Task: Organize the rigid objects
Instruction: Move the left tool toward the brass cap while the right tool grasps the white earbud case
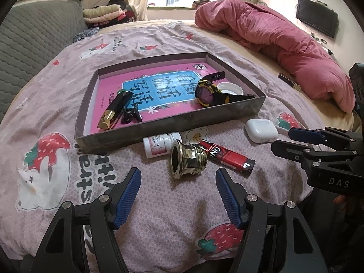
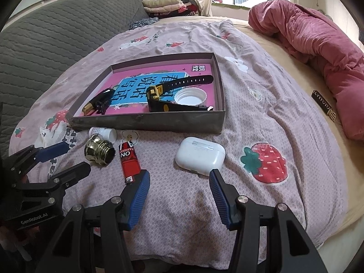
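A shallow grey box (image 1: 173, 126) (image 2: 145, 122) on the bed holds a pink book, a black and gold lipstick (image 1: 115, 110), a black clip (image 1: 132, 115), a yellow and black watch (image 1: 208, 92) (image 2: 159, 97) and a white lid (image 1: 229, 89) (image 2: 191, 96). In front of it lie a white pill bottle (image 1: 159, 144) (image 2: 103, 133), a brass fitting (image 1: 187, 159) (image 2: 99, 151), a red lighter (image 1: 225, 155) (image 2: 129, 161) and a white earbud case (image 1: 261, 129) (image 2: 200, 154). My left gripper (image 1: 178, 174) (image 2: 66, 157) is open just before the brass fitting. My right gripper (image 2: 179, 175) (image 1: 282, 140) is open just before the earbud case.
A rumpled pink duvet (image 1: 273, 29) (image 2: 318, 45) lies at the right of the bed. A small black and gold tube (image 1: 289, 80) (image 2: 325, 108) lies next to it. A grey quilted sofa back (image 1: 29, 36) stands at the left, folded clothes (image 1: 104, 13) by the window.
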Demonstrator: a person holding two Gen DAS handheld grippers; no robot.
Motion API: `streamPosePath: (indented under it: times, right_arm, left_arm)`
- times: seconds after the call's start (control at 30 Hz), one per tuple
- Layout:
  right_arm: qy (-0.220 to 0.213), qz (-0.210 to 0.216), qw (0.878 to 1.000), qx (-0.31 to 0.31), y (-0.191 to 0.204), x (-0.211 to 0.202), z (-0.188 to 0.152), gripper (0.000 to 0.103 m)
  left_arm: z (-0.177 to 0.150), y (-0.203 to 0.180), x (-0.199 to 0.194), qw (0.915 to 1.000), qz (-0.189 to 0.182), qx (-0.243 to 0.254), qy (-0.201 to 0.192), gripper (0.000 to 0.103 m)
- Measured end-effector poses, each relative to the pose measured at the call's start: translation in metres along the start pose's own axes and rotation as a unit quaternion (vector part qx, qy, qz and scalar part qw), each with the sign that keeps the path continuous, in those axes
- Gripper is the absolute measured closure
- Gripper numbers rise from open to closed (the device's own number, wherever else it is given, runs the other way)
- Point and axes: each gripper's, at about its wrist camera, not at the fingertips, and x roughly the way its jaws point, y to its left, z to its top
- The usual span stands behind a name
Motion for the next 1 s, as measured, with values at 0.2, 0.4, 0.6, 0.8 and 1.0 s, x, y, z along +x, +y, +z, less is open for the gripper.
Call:
streamPosePath:
  times: [0.2, 0.4, 0.6, 0.8, 1.0]
  right_arm:
    - [0.003, -0.002, 1.000, -0.002, 0.001, 0.004, 0.001, 0.049]
    - [0.006, -0.005, 1.000, 0.002, 0.000, 0.009, 0.002, 0.049]
    - [0.009, -0.008, 1.000, 0.007, -0.003, 0.017, 0.004, 0.049]
    - [0.014, -0.007, 1.000, 0.023, -0.006, 0.025, 0.007, 0.049]
    - [0.011, -0.015, 0.999, 0.038, -0.009, 0.031, 0.010, 0.049]
  left_arm:
    - [0.000, -0.002, 0.003, 1.0000, 0.000, 0.001, 0.003, 0.034]
    - [0.001, -0.002, 0.007, 1.0000, 0.000, -0.004, 0.007, 0.034]
    - [0.002, -0.003, 0.013, 0.9999, -0.002, -0.009, 0.012, 0.034]
    - [0.004, -0.006, 0.017, 0.9999, -0.002, -0.009, 0.011, 0.034]
    - [0.007, -0.006, 0.024, 0.9998, 0.007, -0.011, 0.014, 0.034]
